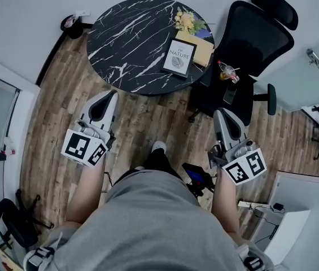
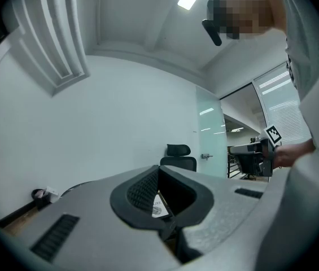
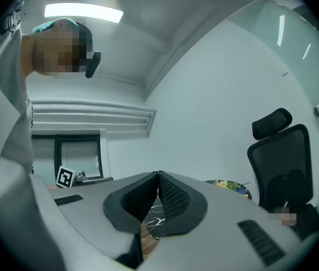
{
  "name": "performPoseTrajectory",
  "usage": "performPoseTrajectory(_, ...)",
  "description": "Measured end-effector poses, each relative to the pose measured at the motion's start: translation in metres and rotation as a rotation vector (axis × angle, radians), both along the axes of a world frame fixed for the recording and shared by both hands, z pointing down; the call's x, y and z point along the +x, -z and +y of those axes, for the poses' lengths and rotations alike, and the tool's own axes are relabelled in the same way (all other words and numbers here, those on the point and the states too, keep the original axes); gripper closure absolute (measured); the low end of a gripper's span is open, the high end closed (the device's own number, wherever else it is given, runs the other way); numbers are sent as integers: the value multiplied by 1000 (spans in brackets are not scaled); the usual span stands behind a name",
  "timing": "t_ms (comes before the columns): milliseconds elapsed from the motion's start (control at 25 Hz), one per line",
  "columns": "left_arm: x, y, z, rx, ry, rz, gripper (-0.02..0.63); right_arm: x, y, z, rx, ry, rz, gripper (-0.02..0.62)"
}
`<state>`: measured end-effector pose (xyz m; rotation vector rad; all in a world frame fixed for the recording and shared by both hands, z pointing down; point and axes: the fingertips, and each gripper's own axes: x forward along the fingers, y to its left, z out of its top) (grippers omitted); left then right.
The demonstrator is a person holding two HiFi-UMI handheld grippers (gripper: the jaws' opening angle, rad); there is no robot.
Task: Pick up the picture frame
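Frame (image 1: 179, 57) sits on the round marble counter (image 1: 119, 38), toward its right side next to the chair (image 1: 255, 38). A tan book (image 1: 201, 49) lies just behind the frame and flowers (image 1: 186, 21) lie past that. Both tongs are well short of it, out over the wood floor (image 1: 148, 123).

By its look it should be light and stiff, with a thin dark border round a white print. The face is probably glazed, so I would treat it as slippery and breakable. The safest hold seems to be on the border at one side edge, one pad in front and one behind, kept clear of the middle of the face.

The left tongs (image 1: 112, 94) have their tips together and nothing between them. In the left gripper view only a sliver of the frame (image 2: 158, 206) shows through the gap under the tips, and the tongs' own body covers the rest. That sliver shows the printed face, which hints that the frame leans on a stand. The head view does not settle whether it leans or lies flat. Its back and any prop are hidden, and so is the part of the book beneath it.

The right tongs (image 1: 220, 113) are likewise closed on nothing. The right gripper view shows only a strip of counter (image 3: 152, 218) and floor below the tips, and no frame at all.
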<state>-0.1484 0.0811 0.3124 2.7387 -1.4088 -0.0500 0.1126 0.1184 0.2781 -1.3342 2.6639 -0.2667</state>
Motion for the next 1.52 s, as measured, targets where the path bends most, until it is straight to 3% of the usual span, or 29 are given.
performPoseTrajectory(520,29,-2,-61,5,79,-6,600,39,-3,-78,0,63,-2,569)
performPoseTrajectory(840,36,-7,-75,-7,101,-15,600,49,-11,-100,-12,76,-18,569)
performPoseTrajectory(1520,49,-13,-137,-41,45,-29,600,47,-23,-153,-59,75,-29,569)
